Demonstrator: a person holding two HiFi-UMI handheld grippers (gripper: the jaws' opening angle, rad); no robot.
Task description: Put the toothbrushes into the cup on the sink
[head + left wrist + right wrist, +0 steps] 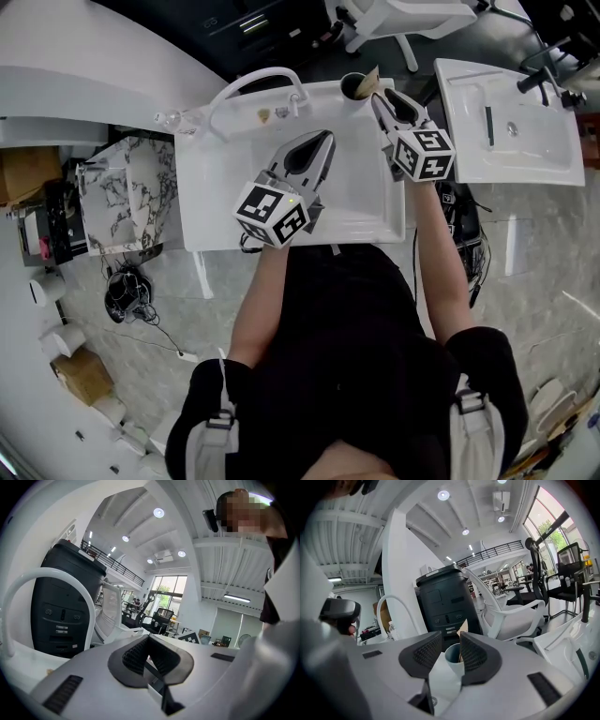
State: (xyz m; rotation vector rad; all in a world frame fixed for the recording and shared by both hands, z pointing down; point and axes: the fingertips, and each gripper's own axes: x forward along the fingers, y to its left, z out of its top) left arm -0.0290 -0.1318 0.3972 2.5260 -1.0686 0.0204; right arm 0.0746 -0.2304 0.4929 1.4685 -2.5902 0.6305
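Cup (453,654) shows between right gripper's (450,640) parted jaws (head view sets it on the sink (366,187)); left gripper (148,641) clenched.

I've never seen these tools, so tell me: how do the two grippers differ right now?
The left gripper hangs over the sink basin; the right gripper points at the cup on the back rim. The left's jaws meet at their tips, empty; the right's stand apart, framing the cup. Both carry a marker cube.
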